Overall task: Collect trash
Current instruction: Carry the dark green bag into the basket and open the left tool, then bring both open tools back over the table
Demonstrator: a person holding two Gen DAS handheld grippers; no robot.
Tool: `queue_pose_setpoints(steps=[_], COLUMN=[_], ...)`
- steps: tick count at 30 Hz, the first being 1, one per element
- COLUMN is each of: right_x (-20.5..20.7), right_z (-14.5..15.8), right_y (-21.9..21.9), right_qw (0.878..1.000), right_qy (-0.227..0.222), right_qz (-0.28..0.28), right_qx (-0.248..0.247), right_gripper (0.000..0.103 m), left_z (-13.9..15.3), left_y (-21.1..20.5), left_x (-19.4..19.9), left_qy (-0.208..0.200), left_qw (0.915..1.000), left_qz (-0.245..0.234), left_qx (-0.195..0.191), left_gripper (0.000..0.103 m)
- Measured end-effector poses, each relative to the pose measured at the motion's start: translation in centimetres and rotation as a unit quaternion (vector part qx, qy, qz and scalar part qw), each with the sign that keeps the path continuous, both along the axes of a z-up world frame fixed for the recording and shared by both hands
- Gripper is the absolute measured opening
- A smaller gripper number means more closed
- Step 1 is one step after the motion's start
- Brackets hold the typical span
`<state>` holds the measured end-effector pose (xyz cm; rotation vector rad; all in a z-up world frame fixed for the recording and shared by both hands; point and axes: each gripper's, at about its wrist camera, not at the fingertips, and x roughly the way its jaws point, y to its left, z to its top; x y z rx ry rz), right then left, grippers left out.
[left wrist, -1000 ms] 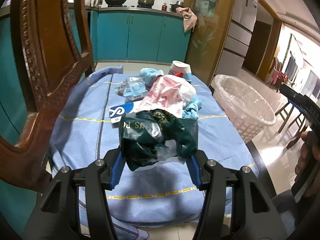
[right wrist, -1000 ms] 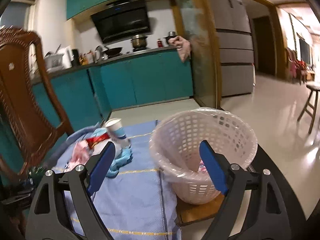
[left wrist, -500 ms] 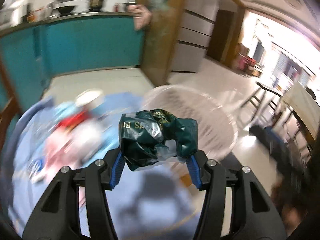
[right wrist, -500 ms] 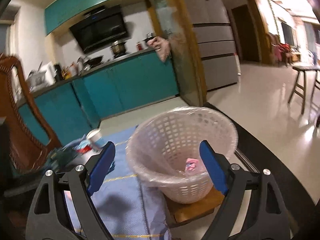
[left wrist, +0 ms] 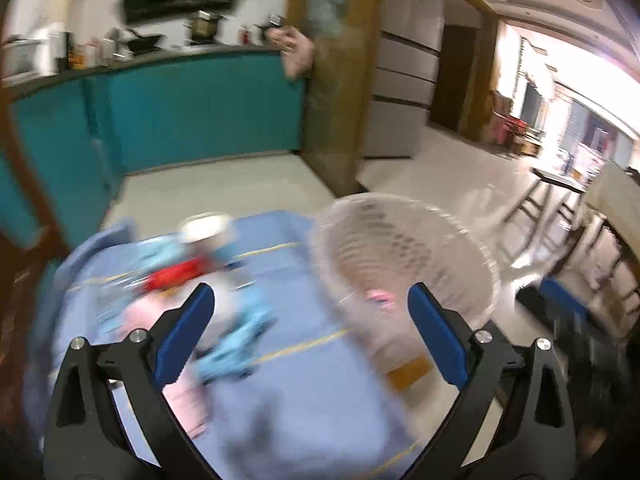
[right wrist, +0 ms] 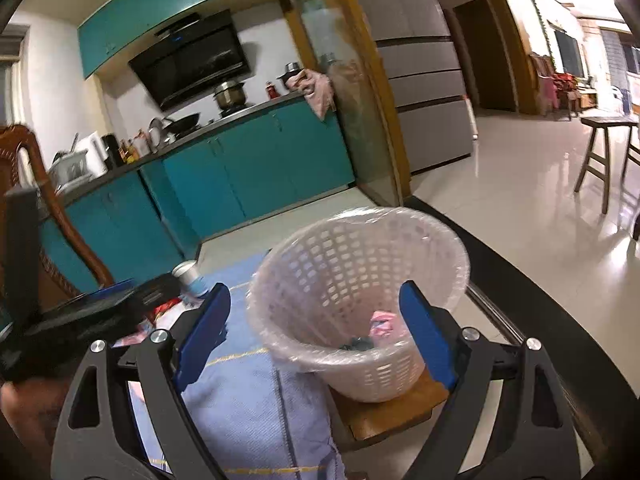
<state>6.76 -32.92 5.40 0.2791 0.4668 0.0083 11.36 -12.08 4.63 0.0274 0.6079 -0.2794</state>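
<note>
Right wrist view: green wrapper (right wrist: 357, 343) inside basket (right wrist: 320, 264), between wide-open right gripper (right wrist: 316, 330) jaws.

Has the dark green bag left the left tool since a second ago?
Yes. The left tool just opened and is empty; the dark green bag now lies inside the white basket.

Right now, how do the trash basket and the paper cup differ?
Material: the trash basket is white perforated plastic with a clear liner; the paper cup is solid-walled, white above and blue below.
Size: the basket looks far larger than the cup.
Place: the basket sits on a wooden stool beside the blue cloth; the cup stands on the cloth among loose trash.
Contents: the basket holds pink and dark green wrappers; the cup's inside can't be seen.
Both stand upright, mouths up.
</note>
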Motion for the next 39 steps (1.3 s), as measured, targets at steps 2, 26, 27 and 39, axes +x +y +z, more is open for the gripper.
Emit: queue_pose_setpoints(steps=[2,26,27,39], right_x=[0.3,-2.3,-2.3,-2.1], right_z=[-0.2,-2.3,-2.3,-2.2], right_y=[1.4,12.6,12.6,12.1], right_qw=[0.999,0.981,0.980,0.981], right_qy=[0.010,0.055,0.054,0.053], right_qz=[0.030,0.164,0.164,0.166], right_qx=[-0.006,-0.093,-0.094,-0.089], right_gripper=[0.085,0.086,0.086,0.086], left_z=[-0.4,-5.8,-5.8,-6.1], left_y=[3.2,12.3,12.3,11.7], left_x=[-3.0,-9.4,-9.4,-9.1], left_qy=[-0.010,0.043,0.043,0.049], left_qw=[0.9993,0.9934,0.9935,0.9937], left_qz=[0.033,0.106,0.105,0.101], left_qx=[0.012,-0.008,-0.009,-0.004], left_gripper=[0.100,0.100,0.100,0.100])
